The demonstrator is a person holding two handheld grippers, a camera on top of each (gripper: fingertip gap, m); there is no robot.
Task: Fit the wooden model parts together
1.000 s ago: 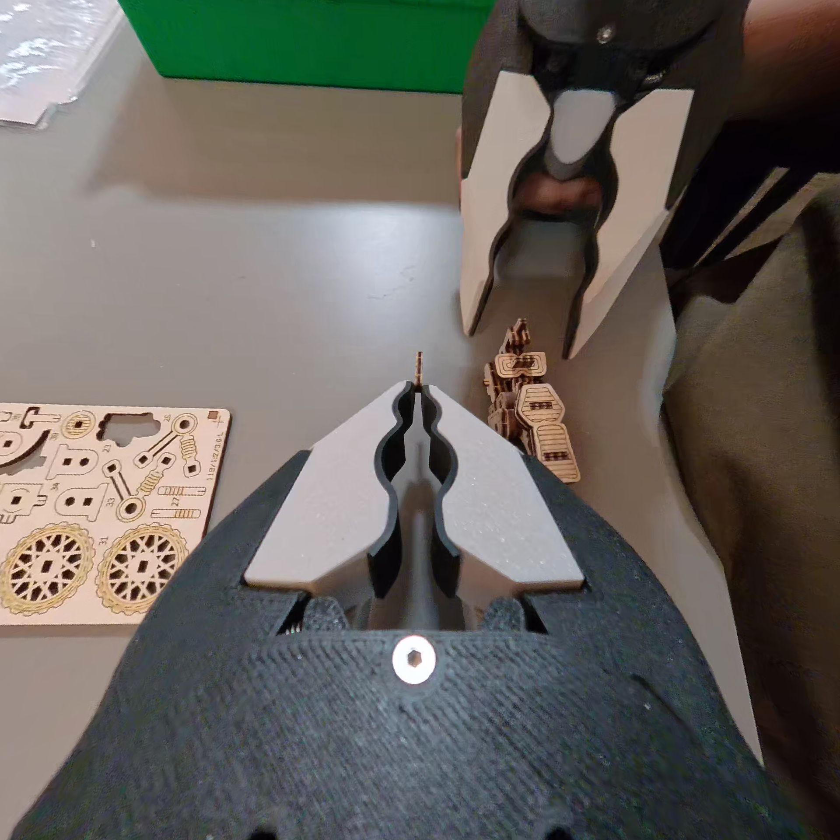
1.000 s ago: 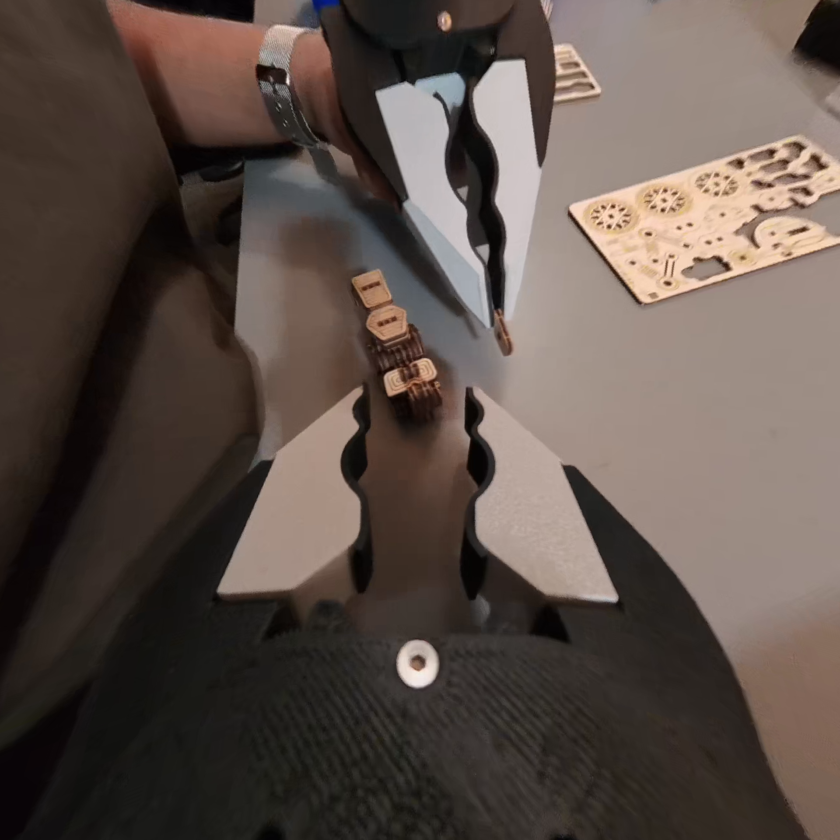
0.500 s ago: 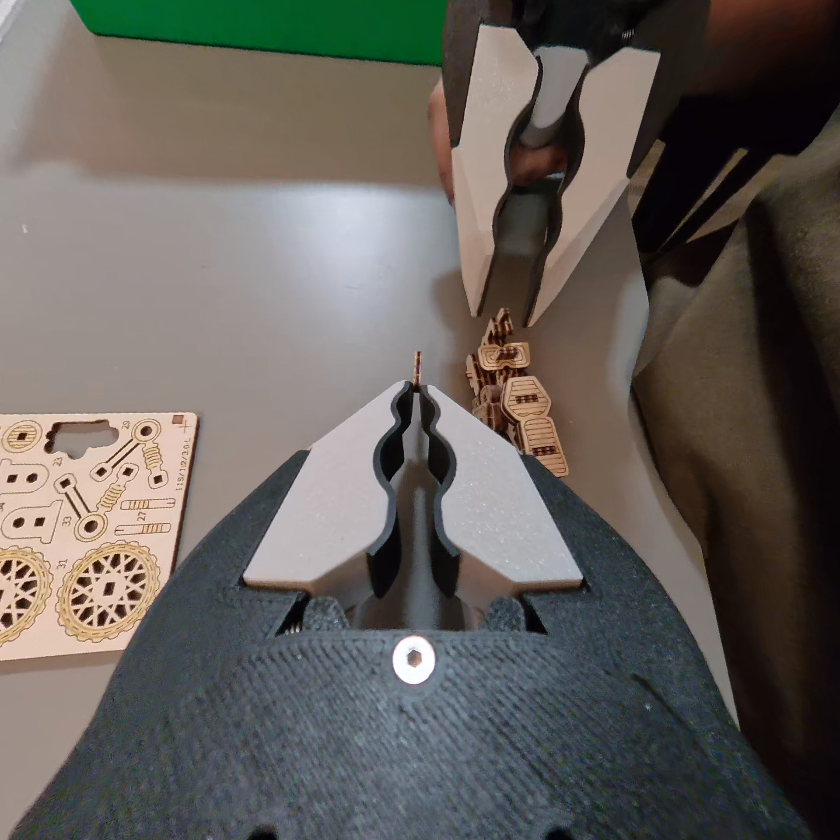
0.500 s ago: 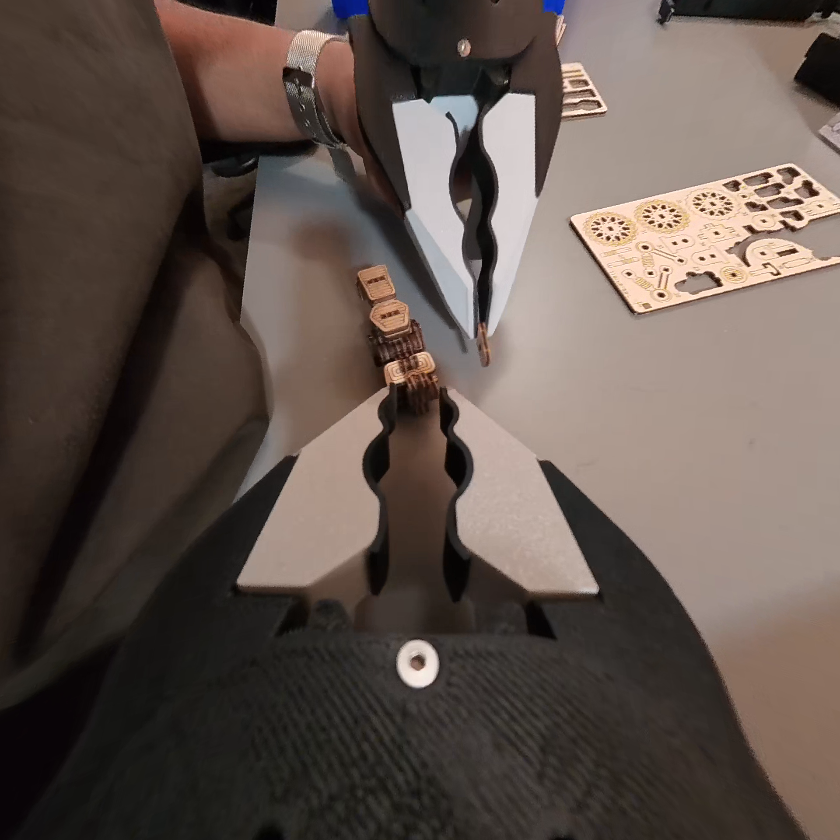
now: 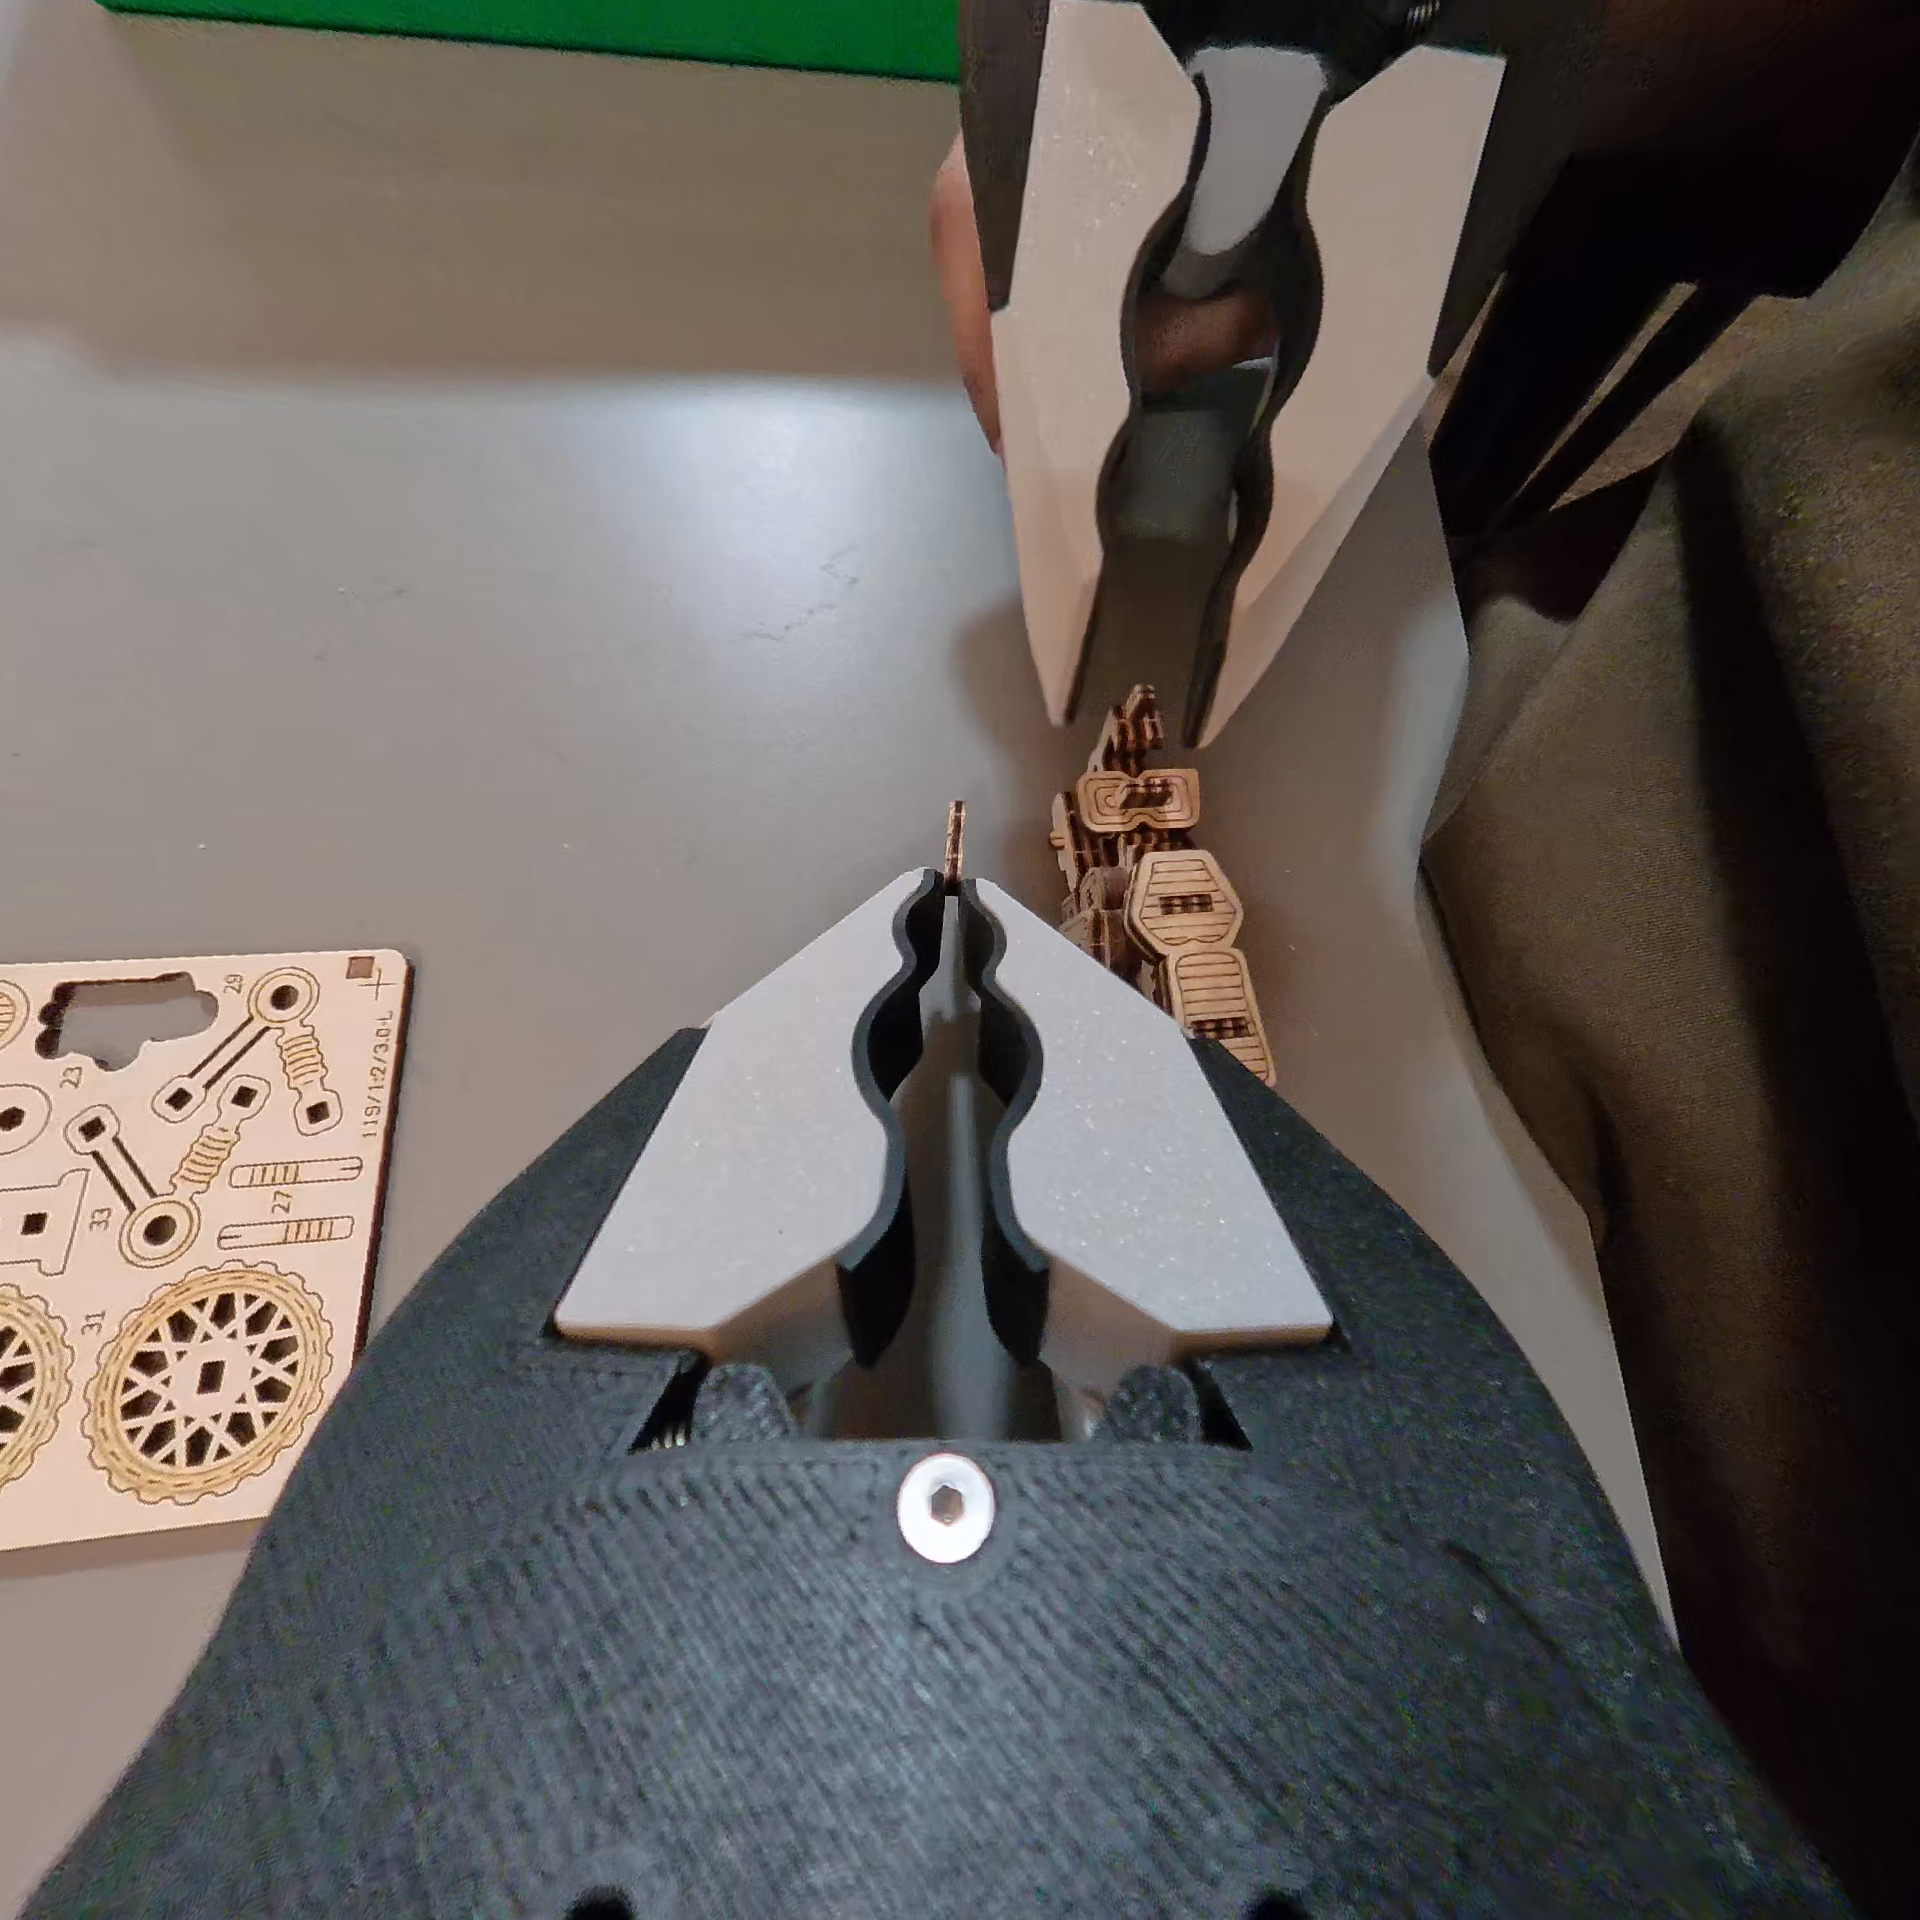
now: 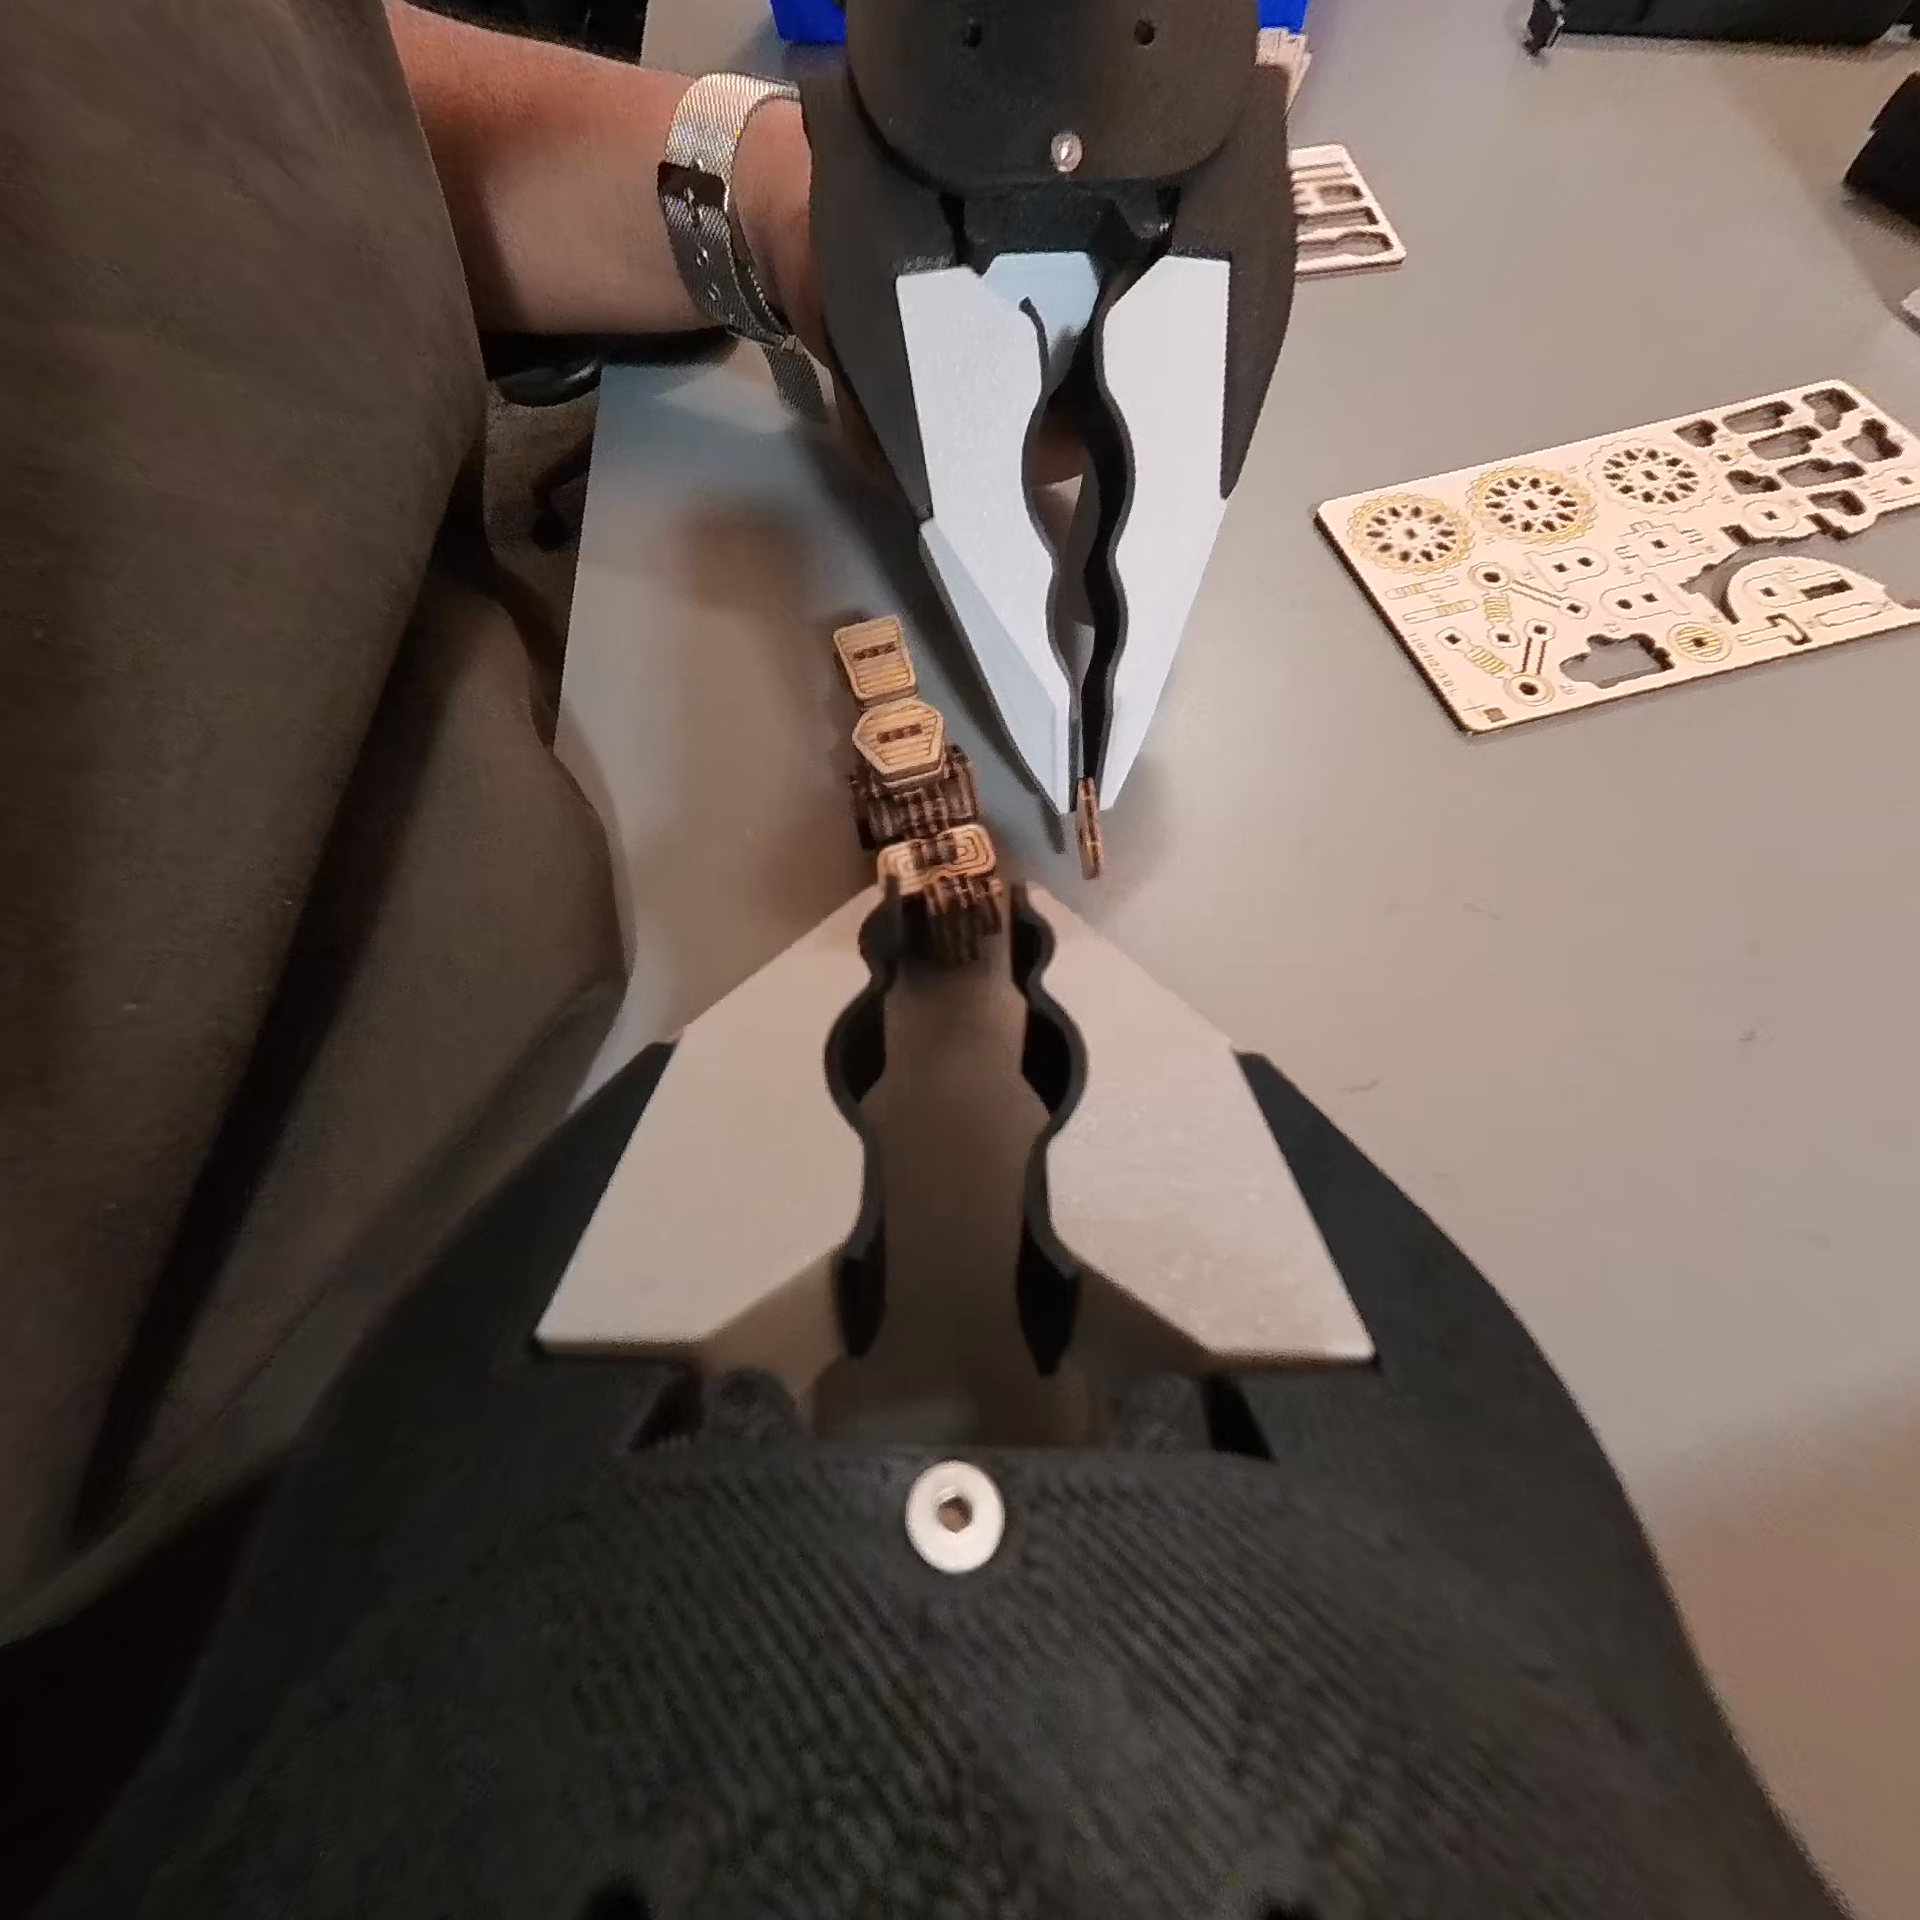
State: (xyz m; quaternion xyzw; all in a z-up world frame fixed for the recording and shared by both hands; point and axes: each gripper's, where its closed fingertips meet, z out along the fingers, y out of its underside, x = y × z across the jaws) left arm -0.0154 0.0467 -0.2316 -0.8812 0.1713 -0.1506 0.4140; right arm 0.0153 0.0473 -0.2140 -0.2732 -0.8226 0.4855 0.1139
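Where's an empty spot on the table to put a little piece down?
Bare grey table lies between the green box and the parts sheet. In the right wrist view it is bare below that sheet too. It is crowded at the table edge, round the wooden model and both hand-held grippers.

Layered wooden model [image 5: 1164, 914] lies on table; small flat part [image 6: 1088, 836] pinched upright.

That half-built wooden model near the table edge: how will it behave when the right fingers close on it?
The wooden model is thin slotted plywood layers, so probably light and likely to skid on the smooth table before the right gripper bites. Its press-fit panels look fragile; a hard squeeze might pop them. Long and narrow, gripped at one end, it may pivot.
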